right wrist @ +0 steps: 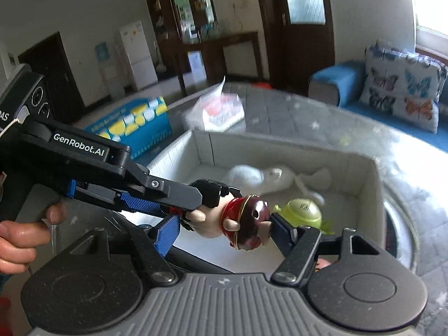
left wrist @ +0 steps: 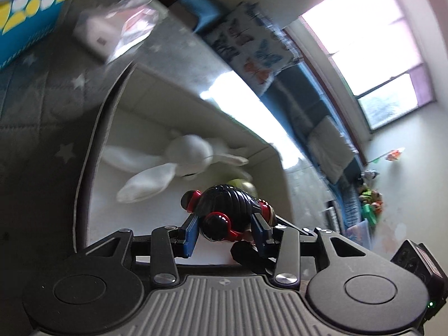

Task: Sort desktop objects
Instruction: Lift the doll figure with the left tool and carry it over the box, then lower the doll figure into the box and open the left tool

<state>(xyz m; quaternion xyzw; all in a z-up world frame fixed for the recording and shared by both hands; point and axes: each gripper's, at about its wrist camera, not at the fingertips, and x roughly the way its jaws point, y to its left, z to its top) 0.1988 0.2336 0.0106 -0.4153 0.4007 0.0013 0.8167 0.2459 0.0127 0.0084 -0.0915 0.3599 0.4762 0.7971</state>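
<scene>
Right wrist view: the doll figure (right wrist: 224, 212) is held above the white box (right wrist: 364, 173), clamped at its head by the left gripper (right wrist: 179, 210). Its feet lie between the right gripper (right wrist: 221, 232), whose fingers (right wrist: 282, 232) are spread narrowly; contact cannot be told. The box is directly beneath, nearer the left gripper.

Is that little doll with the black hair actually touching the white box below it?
Apart. In the right wrist view the doll hangs clamped in the left gripper, with the white box floor visible underneath.

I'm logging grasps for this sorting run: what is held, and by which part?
The left gripper pinches the figurine across its black-haired head. The right gripper is open around its red lower body, holding nothing.
</scene>
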